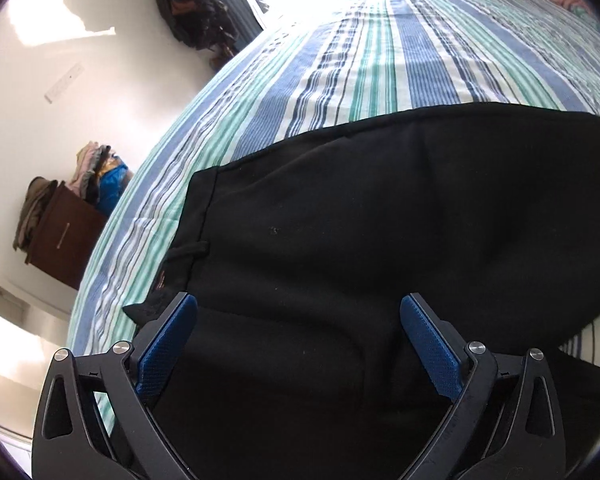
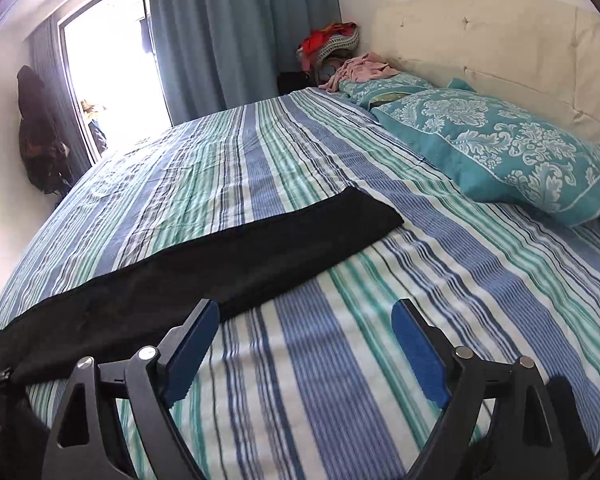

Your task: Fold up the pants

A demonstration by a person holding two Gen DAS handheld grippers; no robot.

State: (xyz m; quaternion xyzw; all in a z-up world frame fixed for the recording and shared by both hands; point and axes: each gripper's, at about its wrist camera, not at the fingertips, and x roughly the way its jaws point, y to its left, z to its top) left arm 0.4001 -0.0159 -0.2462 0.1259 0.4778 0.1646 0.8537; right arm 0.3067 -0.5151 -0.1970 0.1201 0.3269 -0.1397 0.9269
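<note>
Black pants (image 1: 360, 232) lie flat on the striped bed sheet (image 1: 340, 64). In the left wrist view their waistband with a belt loop is at the left. My left gripper (image 1: 299, 304) is open, just above the pants' waist end, with nothing between its blue pads. In the right wrist view the pants (image 2: 204, 256) stretch as a long black strip, legs folded together, from lower left to the middle. My right gripper (image 2: 305, 312) is open and empty over the striped sheet (image 2: 340, 360), to the right of the pants; its left finger (image 2: 192, 340) is near the pants' edge.
A teal patterned pillow (image 2: 496, 152) and a cream headboard (image 2: 492, 44) are at the right. Pink clothing (image 2: 360, 68) lies by the pillows. Blue curtains (image 2: 236, 32) and a window are behind the bed. A brown cabinet (image 1: 66, 232) with piled clothes stands left of the bed.
</note>
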